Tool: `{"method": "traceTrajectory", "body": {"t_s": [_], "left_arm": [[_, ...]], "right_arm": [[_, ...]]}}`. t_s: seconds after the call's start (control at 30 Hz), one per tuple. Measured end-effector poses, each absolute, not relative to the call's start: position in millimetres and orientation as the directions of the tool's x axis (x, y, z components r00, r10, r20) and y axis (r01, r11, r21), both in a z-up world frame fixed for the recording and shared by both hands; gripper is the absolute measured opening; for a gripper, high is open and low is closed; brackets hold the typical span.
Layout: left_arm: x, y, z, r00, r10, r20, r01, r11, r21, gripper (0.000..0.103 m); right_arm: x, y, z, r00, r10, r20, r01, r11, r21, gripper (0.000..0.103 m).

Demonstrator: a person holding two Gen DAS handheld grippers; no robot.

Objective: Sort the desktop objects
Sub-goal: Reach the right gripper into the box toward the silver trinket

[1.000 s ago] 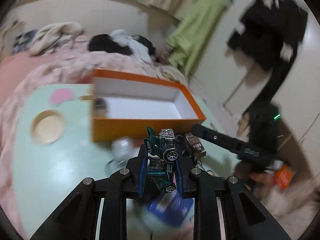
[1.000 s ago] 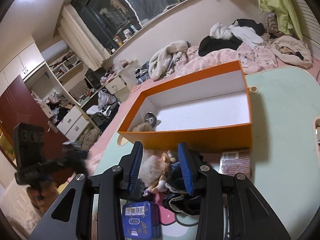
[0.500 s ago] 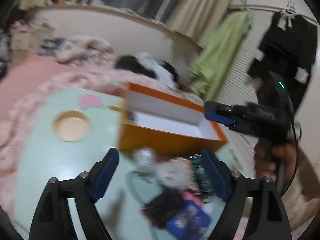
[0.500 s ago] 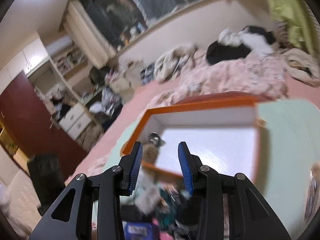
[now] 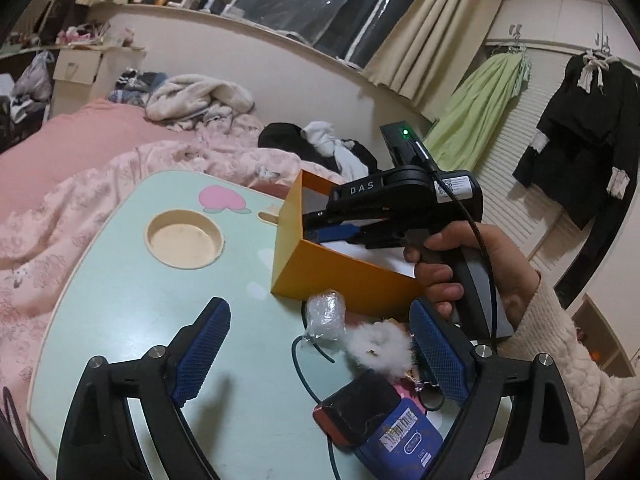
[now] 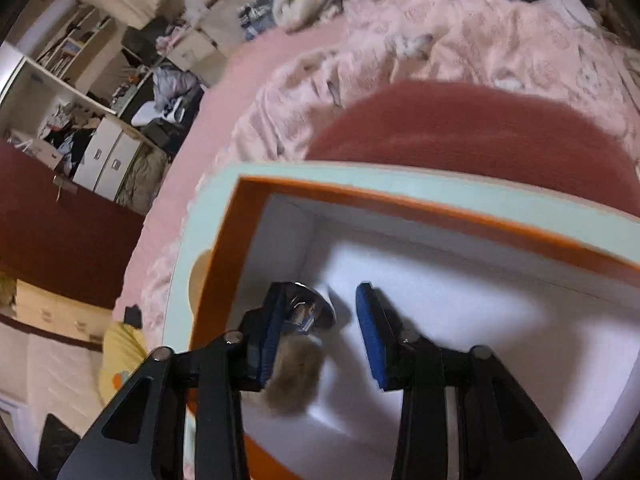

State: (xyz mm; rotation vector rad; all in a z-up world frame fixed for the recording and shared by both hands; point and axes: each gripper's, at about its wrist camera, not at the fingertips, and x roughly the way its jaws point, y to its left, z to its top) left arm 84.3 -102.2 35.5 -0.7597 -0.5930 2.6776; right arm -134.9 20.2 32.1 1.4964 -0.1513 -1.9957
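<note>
My left gripper (image 5: 318, 306) hangs over the mint table (image 5: 120, 300), its jaws wide and still opening, with nothing between them. Below its fingers lie a plastic-wrapped bundle (image 5: 326, 314), a white fluffy doll (image 5: 380, 346), a black pouch (image 5: 360, 404) and a blue tin (image 5: 404, 440). The orange box (image 5: 320, 276) stands just behind them. A hand (image 5: 480, 264) holds my right gripper (image 5: 320, 226) tilted down into that box. In the right wrist view the right gripper (image 6: 322, 292) is closing, with a gap left. A shiny metal piece (image 6: 310, 310) and a brown fluffy ball (image 6: 294, 376) lie by its left finger, not pressed.
A round cup recess (image 5: 184, 238) and a pink sticker (image 5: 222, 200) mark the table's far left part. A thin green cable (image 5: 298, 360) loops across the table near the clutter. A pink quilted bed (image 5: 60, 208) surrounds the table. The box's white floor (image 6: 460, 320) is bare on the right.
The left gripper let go of the green toy car and opened wide; the car is out of sight now. The right gripper swung from the clutter to inside the orange box and narrowed.
</note>
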Motion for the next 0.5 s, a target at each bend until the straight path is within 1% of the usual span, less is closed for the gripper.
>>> {"method": "traceTrajectory", "body": {"t_s": [0.13,0.17,0.2,0.23,0.3,0.37,0.5], "left_arm": [[85.3,-105.9,35.5,-0.818,0.386,-0.426,-0.155,-0.862,-0.482,0.091],[85.4,-106.8,35.5,-0.820,0.383,-0.425,-0.153,-0.862,-0.483,0.091],[85.7,-107.4,36.3,-0.823,0.379,-0.424,-0.148,-0.863,-0.483,0.091],[85.6,-107.2,36.9,-0.824,0.375,-0.425,-0.145,-0.865,-0.481,0.091],[85.3,-106.8,38.6,-0.826,0.367,-0.428,-0.141,-0.869,-0.474,0.091],[84.4,-107.1,38.6,-0.826,0.364,-0.430,-0.139,-0.872,-0.470,0.091],[81.6,-108.5,37.4,-0.823,0.363,-0.437,-0.131,-0.870,-0.475,0.091]], "right_arm": [[-130.6,29.5,36.8,-0.188,-0.554,-0.811,0.435,-0.787,0.437,0.023],[-128.2,35.3,37.4,-0.188,-0.570,-0.800,0.425,-0.782,0.456,0.018],[-129.3,37.9,39.8,-0.191,-0.591,-0.784,0.421,-0.771,0.478,0.003],[-127.9,44.7,42.7,-0.203,-0.616,-0.761,0.417,-0.758,0.502,0.001],[-117.3,63.1,55.8,-0.254,-0.653,-0.714,0.425,-0.738,0.523,0.001],[-106.6,76.7,67.1,-0.293,-0.662,-0.690,0.435,-0.735,0.520,0.001],[-91.4,98.4,78.4,-0.337,-0.657,-0.675,0.438,-0.744,0.505,0.001]]}}
